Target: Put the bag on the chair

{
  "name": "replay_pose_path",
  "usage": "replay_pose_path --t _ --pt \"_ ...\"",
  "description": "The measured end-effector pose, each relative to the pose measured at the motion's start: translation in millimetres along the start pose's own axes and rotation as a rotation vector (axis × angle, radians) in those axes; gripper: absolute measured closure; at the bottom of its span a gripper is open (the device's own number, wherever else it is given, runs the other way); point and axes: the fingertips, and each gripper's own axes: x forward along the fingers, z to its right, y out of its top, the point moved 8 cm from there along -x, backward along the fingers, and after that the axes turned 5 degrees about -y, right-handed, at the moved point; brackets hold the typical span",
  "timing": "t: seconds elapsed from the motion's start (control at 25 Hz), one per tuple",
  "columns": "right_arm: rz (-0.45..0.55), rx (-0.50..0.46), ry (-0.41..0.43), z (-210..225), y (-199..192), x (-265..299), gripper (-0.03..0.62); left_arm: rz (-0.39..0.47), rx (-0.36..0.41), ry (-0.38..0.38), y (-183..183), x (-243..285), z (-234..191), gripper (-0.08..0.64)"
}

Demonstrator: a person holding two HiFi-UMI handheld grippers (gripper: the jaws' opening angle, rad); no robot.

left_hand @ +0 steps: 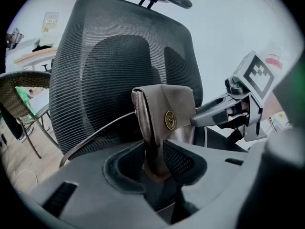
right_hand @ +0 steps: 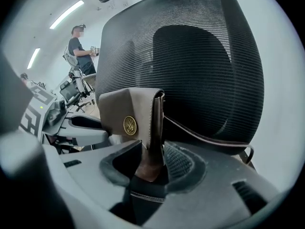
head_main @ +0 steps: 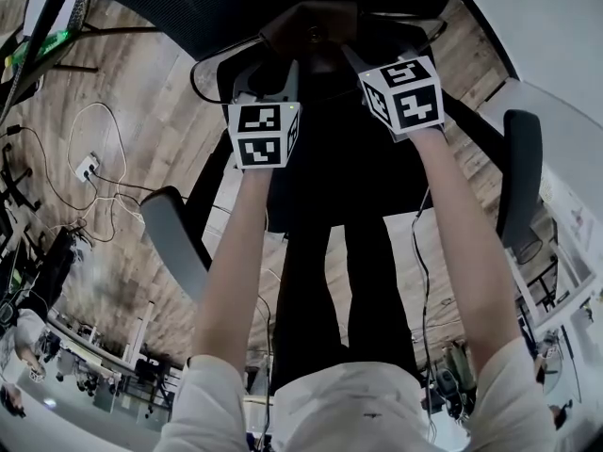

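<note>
Jaws of left gripper (left_hand: 153, 163) clamped on brown leather bag (left_hand: 167, 109); right gripper (right_hand: 151, 166) jaws apart around its edge; mesh chair (right_hand: 200, 66) behind

The person wears a white short-sleeved top (head_main: 349, 408) and black trousers (head_main: 363, 281). The left gripper (left_hand: 155, 168) and right gripper (right_hand: 151, 168) have grey moulded shells with black textured jaw pads. Each carries a white cube printed with black square markers: left cube (head_main: 264, 135), with a small green light at its upper corner, and right cube (head_main: 403, 92). A thin black cable (head_main: 415, 252) trails from the right gripper.
</note>
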Motion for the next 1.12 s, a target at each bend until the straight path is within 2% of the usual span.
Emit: replay_pose_path --t 0.32,0.64,1.12 --pt "0.016 -0.015 -0.008 2 1 -15 0.451 -0.022 -0.012 0.032 -11 -13 7 0.448" --pt "0.034 -0.021 -0.016 7 -6 -43 0.451 0.000 -0.029 0.067 -13 -32 27 0.448" --pt "0.065 -0.030 0.049 -17 -8 -90 0.460 0.027 -0.073 0.047 -7 -73 65 0.449"
